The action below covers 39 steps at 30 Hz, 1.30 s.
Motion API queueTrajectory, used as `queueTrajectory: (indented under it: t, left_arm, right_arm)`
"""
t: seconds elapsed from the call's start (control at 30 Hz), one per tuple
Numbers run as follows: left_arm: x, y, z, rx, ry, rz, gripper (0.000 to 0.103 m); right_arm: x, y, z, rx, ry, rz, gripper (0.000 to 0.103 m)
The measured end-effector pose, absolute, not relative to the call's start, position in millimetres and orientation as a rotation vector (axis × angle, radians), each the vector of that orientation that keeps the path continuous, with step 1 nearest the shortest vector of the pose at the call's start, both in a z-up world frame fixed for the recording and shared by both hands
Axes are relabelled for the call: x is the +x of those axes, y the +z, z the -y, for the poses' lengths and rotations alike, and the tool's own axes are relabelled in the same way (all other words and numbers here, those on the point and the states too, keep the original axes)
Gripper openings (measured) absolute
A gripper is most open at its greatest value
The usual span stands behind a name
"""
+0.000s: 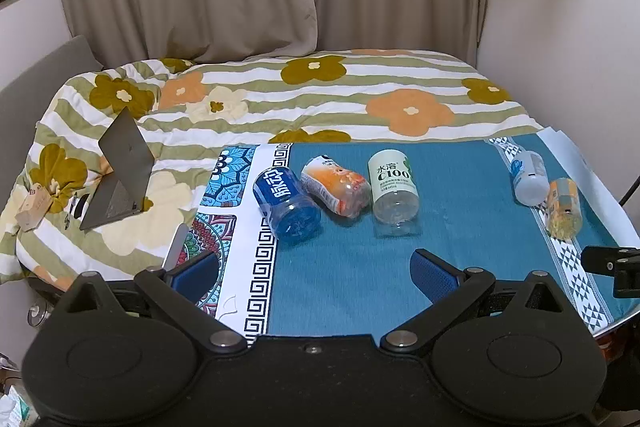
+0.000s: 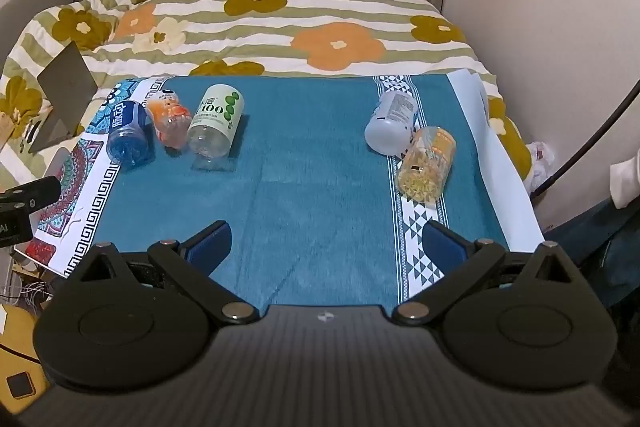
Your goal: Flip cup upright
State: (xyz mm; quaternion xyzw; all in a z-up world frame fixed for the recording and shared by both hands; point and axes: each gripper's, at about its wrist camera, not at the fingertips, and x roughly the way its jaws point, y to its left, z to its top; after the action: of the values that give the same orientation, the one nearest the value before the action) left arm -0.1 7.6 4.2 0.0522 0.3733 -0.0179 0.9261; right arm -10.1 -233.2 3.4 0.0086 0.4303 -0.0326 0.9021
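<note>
- Laptop [image 1: 120, 171]: half open on the flowered bedspread [image 1: 320, 99], off the tabletop's left edge, at about 10 o'clock from the left gripper.
- Tabletop [image 1: 352, 275]: covered by a teal cloth with patterned borders on the left and right sides.
- Blue cup [image 1: 286, 203]: lies on its side at the left border of the cloth, its base toward the camera. It touches the orange cup on its right.
- Orange cup [image 1: 336, 187]: lies on its side, angled, between the blue cup and the green-labelled cup. In the right wrist view its clear end lies against the green-labelled cup.
- Green-labelled cup [image 1: 394, 187]: clear, printed "C100", lies on its side at about 12 o'clock from the left gripper, clear base toward the camera.
- Left gripper [image 1: 316, 267]: low over the near edge of the cloth, jaws wide apart and holding nothing. All cups lie well beyond its blue pads [image 1: 434, 273].
- White cup [image 2: 394, 125]: lies on its side on the right border strip, at about 1 o'clock from the right gripper. It touches the yellow cup.
- Yellow cup [image 2: 426, 163]: clear with an orange label, lies on its side just nearer than the white cup, on the same border strip.
- Right gripper [image 2: 326, 247]: low over the near cloth, jaws wide apart and empty, well short of every cup.
- No cup stands upright.
</note>
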Motion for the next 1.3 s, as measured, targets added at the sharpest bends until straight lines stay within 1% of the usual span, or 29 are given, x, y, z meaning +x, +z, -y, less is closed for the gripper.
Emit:
queueTrajectory:
  t: [1.3]
  left_arm:
    - [3.8, 7.5, -10.1, 0.094, -0.022, -0.770, 0.103]
  right_arm:
    - [-2.0, -2.3, 230.0, 0.013, -0.057, -0.907, 0.103]
